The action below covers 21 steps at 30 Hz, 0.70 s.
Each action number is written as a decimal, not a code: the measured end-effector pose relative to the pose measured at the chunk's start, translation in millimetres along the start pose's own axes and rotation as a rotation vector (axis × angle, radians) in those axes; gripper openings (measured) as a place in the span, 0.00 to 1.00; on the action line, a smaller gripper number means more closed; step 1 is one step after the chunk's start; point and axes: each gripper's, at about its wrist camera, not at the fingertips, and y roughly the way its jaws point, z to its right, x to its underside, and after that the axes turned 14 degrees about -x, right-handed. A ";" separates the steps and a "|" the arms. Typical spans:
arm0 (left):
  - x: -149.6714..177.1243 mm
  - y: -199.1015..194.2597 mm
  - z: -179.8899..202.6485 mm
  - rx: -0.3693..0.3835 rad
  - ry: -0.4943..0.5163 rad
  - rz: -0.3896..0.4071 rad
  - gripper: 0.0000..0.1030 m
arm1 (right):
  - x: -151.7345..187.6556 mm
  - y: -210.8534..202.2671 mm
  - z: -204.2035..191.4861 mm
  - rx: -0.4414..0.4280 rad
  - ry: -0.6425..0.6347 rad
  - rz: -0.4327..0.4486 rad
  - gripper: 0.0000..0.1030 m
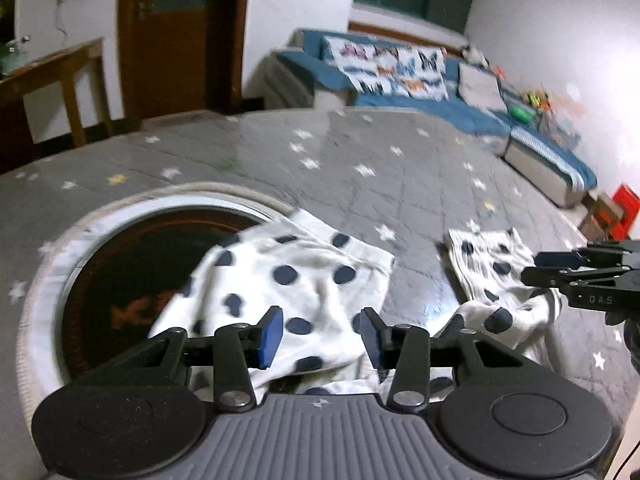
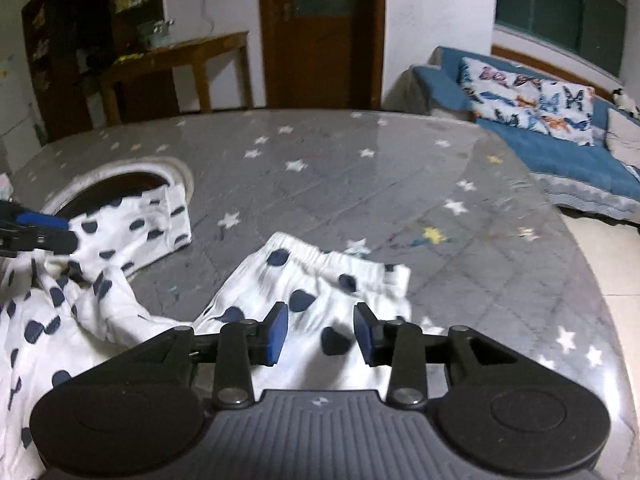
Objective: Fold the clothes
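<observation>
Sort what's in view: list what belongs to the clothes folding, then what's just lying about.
Job:
polka-dot garment
left gripper, open
right gripper, open
star-print table

Lying about:
round dark inset
blue sofa
butterfly pillow
wooden side table

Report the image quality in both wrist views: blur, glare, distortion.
Left wrist view: motion blur smears the polka-dot garment and sofa; glare streaks the star-print table cover. Right wrist view: sharper, mild blur on the garment, bright glare at the cover's right edge; fisheye curves both.

Black grippers (image 1: pixel 322 332), blue pads (image 1: pixel 270 336)
</observation>
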 end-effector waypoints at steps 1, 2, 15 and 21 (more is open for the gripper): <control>-1.4 6.3 4.6 0.000 0.012 -0.011 0.43 | 0.1 4.4 -0.2 -0.005 -0.001 -0.009 0.36; -2.8 12.6 9.1 0.000 0.024 -0.022 0.43 | 0.7 8.6 -0.1 -0.009 0.000 -0.018 0.36; -13.6 55.6 41.6 -0.033 0.108 -0.025 0.28 | 0.5 27.5 -2.0 -0.044 -0.026 -0.058 0.46; -31.1 75.2 36.4 -0.079 0.045 -0.021 0.06 | -1.5 32.9 -1.5 -0.048 -0.030 -0.054 0.53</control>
